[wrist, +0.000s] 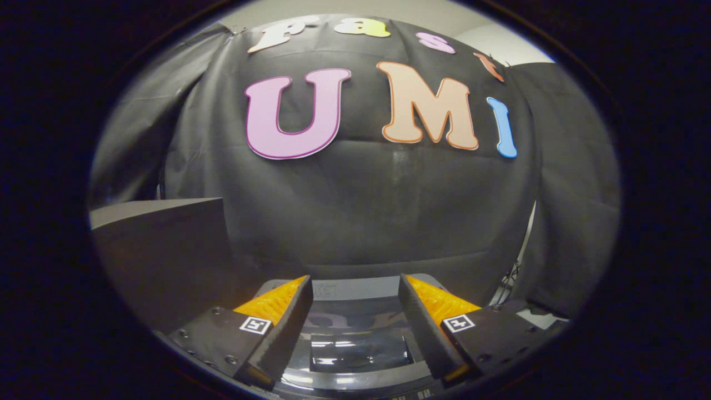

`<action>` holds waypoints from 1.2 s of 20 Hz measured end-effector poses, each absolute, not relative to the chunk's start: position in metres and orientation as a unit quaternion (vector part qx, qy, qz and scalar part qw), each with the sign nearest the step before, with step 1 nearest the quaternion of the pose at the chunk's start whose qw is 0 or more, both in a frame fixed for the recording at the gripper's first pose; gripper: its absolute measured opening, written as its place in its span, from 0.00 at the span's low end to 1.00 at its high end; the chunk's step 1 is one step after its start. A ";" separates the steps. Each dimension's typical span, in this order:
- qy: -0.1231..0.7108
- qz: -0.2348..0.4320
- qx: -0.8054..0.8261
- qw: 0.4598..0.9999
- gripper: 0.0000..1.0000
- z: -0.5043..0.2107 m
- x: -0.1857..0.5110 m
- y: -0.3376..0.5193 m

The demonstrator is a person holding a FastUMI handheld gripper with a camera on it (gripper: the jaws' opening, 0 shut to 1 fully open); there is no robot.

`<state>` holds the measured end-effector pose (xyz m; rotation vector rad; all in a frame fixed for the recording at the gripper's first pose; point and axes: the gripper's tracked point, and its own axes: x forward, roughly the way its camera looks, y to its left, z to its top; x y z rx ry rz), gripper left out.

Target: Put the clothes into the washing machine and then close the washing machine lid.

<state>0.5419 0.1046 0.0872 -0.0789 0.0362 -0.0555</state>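
My gripper (355, 283) is open, with a wide gap and nothing between its fingers. Below and between the fingers lies the top of the washing machine (355, 289), grey at its back edge. Its dark glossy lid (358, 347) lies flat and shut, reflecting the lights. The gripper hovers above the lid, pointing toward the booth's black cloth wall. I see no clothes here.
A dark grey box or cabinet (166, 250) stands to the left of the machine, rising higher than the fingers. Cables (511, 278) hang by the cloth to the right of the machine. The cloth wall is close behind the machine.
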 end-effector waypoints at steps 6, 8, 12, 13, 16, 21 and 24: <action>0.007 -0.030 -0.005 1.000 0.96 0.093 0.534 0.099; 0.014 -0.036 0.024 0.999 0.96 0.090 0.517 0.095; 0.010 -0.033 0.023 0.999 0.96 0.082 0.493 0.091; 0.000 -0.034 0.014 0.999 0.96 0.081 0.485 0.091; -0.028 -0.031 -0.011 0.999 0.97 0.079 0.472 0.092; -0.046 -0.013 -0.029 0.998 0.97 0.080 0.446 0.088; -0.048 -0.002 -0.020 0.999 0.97 0.087 0.440 0.087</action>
